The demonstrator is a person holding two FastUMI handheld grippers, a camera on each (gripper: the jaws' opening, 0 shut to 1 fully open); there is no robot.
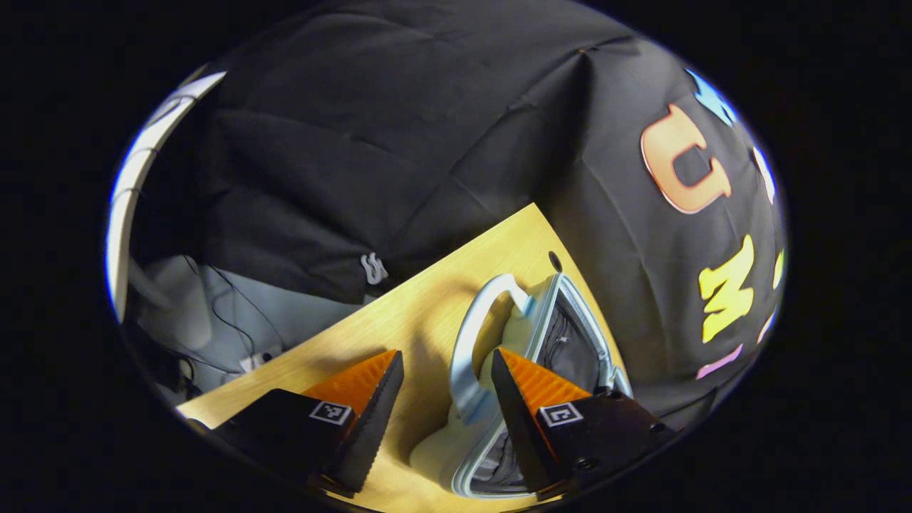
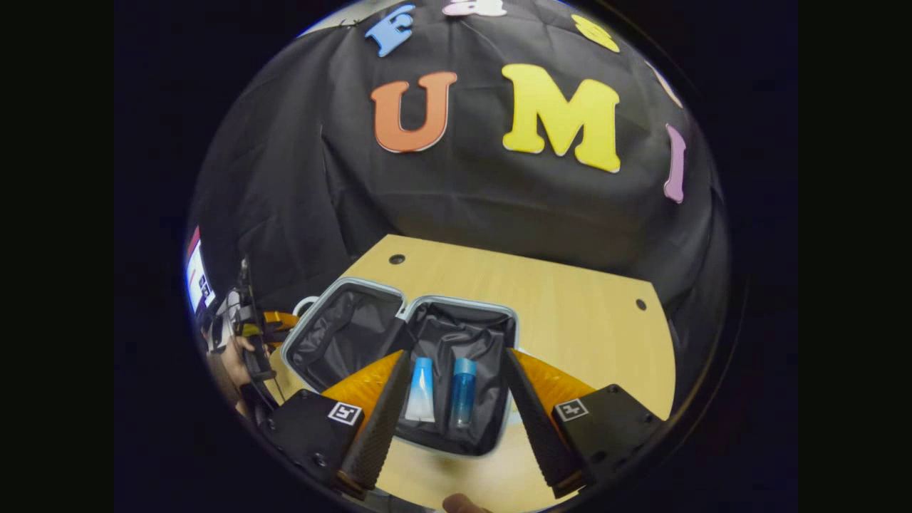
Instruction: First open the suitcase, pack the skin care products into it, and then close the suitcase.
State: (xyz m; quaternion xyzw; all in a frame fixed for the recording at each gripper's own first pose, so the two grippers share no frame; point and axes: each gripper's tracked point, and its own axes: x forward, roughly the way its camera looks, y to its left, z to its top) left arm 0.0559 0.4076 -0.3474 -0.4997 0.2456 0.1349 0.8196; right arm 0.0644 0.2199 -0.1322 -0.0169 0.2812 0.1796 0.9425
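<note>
Already laid open on the pale wooden tabletop (image 2: 570, 299), the small hard-shell suitcase with black fabric lining (image 2: 342, 335) lies ahead of the spread, empty right gripper (image 2: 456, 427), with two items in its right half: a white-and-blue squeeze tube (image 2: 420, 390) and a blue bottle (image 2: 463, 392). Left gripper (image 1: 447, 399) also spread, straddling the silver carry handle (image 1: 467, 342) without pinching. Shell looks rigid and light; lid edge or handle seems the best hold for closing.
</note>
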